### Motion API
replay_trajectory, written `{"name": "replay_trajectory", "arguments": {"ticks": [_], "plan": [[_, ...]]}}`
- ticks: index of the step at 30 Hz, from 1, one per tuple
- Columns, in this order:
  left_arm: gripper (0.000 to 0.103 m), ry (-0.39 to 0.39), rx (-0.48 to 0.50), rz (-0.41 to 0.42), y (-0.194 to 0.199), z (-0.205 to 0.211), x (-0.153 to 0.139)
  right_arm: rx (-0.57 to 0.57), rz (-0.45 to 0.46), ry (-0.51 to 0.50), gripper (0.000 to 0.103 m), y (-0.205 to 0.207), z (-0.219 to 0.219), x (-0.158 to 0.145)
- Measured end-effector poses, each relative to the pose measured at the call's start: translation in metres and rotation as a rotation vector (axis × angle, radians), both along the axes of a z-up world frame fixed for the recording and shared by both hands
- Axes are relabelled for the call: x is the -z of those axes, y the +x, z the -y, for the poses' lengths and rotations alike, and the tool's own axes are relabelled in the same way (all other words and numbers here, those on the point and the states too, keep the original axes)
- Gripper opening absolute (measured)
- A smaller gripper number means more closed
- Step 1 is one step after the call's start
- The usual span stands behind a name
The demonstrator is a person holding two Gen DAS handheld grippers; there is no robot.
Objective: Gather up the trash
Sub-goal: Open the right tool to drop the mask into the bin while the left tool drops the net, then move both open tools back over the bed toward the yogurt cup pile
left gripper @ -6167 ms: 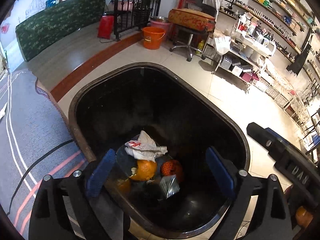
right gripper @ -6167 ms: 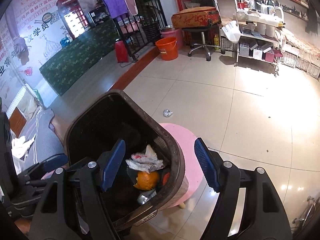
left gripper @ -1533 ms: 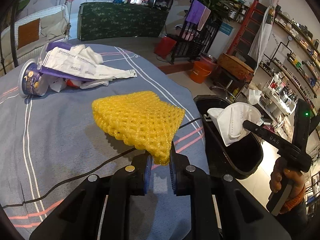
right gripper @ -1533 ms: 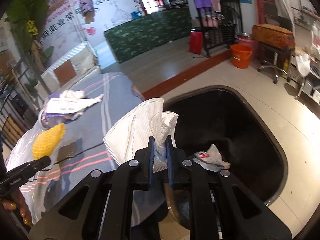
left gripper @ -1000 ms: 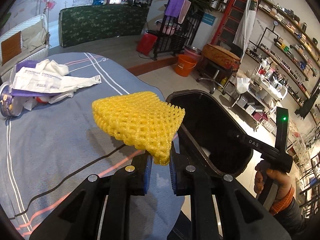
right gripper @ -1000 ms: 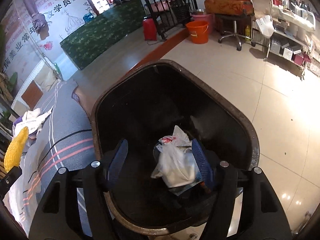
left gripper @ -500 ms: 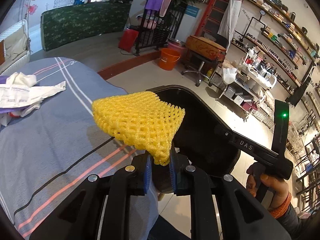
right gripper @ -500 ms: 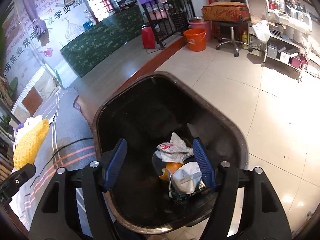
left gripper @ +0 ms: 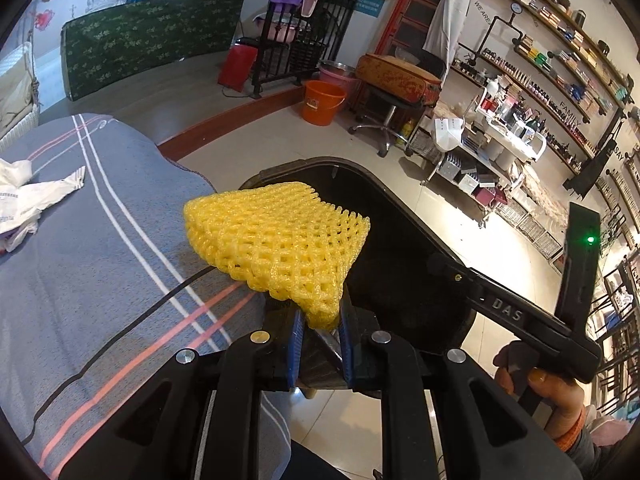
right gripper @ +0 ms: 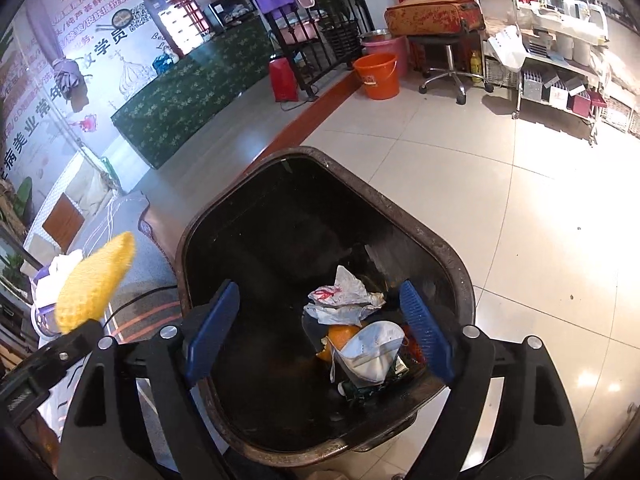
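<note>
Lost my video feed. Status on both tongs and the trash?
Left tongs shut on yellow foam net, nearing bin. Right tongs open, just widened, empty. Mask in bin. Nothing blocking.

— What sort of room is this?
— A shop floor of pale glossy tiles, with wall shelves of small bottles on the right.
— And further back?
— A green patterned counter, an orange bucket beside a swivel stool (a worn suitcase lies on it), and a red phone-booth cabinet.
</note>
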State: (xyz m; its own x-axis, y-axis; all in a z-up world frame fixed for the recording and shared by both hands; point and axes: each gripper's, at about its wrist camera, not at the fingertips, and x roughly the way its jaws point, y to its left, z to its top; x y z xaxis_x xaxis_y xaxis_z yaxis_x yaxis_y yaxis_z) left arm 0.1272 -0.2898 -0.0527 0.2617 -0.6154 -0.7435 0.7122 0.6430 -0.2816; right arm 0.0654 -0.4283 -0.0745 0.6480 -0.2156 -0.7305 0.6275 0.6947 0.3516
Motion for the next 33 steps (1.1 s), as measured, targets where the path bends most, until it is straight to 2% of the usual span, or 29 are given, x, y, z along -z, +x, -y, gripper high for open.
{"name": "replay_trajectory", "arguments": {"ticks": [8, 15, 17, 19, 21, 27, 33], "plan": [[0.016, -0.006, 0.056, 0.015, -0.004, 0.022, 0.0, 0.069, 0.033, 0.003, 0.083, -0.013, 0.012, -0.006], [0.018, 0.068, 0.12, 0.002, -0.006, 0.057, 0.018, 0.164, 0.074, -0.004, 0.085, -0.032, 0.032, -0.014], [0.033, 0.087, 0.132, 0.007, -0.007, 0.067, 0.023, 0.175, 0.073, 0.009, 0.085, -0.035, 0.036, -0.012], [0.076, 0.085, 0.128, 0.004, -0.006, 0.07, 0.025, 0.185, 0.066, 0.012, 0.085, -0.037, 0.038, -0.01], [0.089, 0.073, 0.125, 0.002, -0.006, 0.071, 0.027, 0.191, 0.06, 0.014, 0.085, -0.037, 0.04, -0.009], [0.093, 0.098, 0.13, 0.0, -0.01, 0.065, 0.029, 0.209, 0.058, 0.001, 0.085, -0.039, 0.044, -0.01], [0.097, 0.028, 0.112, 0.064, -0.028, 0.042, 0.007, 0.188, 0.056, 0.013, 0.085, -0.029, 0.039, -0.009]]}}
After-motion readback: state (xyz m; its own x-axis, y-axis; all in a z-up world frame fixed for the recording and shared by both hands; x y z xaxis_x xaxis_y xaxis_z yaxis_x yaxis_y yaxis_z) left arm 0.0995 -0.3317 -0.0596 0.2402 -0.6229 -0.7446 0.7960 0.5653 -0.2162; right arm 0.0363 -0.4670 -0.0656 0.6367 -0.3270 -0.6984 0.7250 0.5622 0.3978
